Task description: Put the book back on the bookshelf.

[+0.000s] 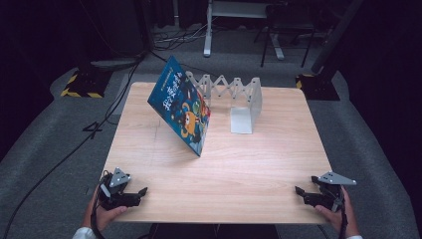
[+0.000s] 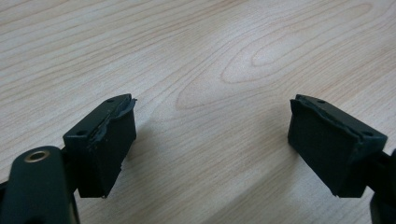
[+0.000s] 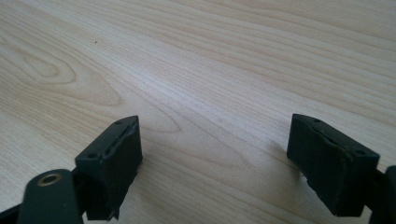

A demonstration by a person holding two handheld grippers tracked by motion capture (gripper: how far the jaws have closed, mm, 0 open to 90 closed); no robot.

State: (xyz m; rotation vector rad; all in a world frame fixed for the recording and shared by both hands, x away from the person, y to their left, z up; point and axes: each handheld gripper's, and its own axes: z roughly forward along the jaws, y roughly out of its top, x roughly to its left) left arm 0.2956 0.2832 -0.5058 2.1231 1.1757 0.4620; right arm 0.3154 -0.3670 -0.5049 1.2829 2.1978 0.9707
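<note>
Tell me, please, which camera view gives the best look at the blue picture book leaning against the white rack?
The high view: the blue picture book stands tilted, its top edge against the white accordion rack, cover facing the camera. The left and right gripper views look down at bare wooden table between their own open fingers, so they add nothing about the book.

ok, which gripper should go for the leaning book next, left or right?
Left, probably. The blue book leans against the white folding rack left of the table's middle, so the left gripper has the shorter, clearer line. The right gripper sits at the far corner. Both are open and empty.
</note>
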